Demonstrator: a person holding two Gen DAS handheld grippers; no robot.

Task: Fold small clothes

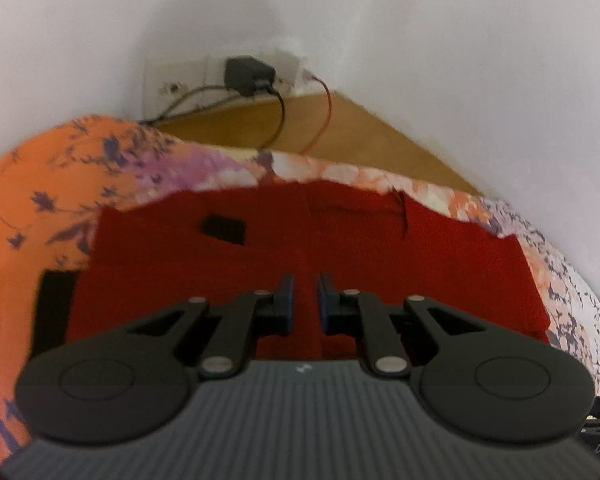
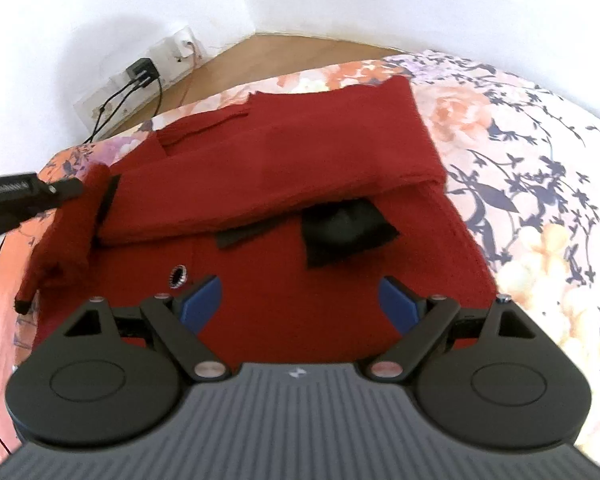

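Straight ahead of and below our right gripper (image 2: 300, 300), whose blue pads stand wide apart on nothing, lies the red knitted garment with black patches (image 2: 284, 184), spread on the floral orange-and-white bedsheet (image 2: 540, 160). Its folded-over sleeve runs as a long band slanting from near-left to far-right across the body. Off to that gripper's left, our left gripper (image 1: 305, 292) has its jaws nearly together, and the right wrist view shows it clamped on the garment's rolled left edge (image 2: 76, 220), so we judge the left hand nearer the coming fold.
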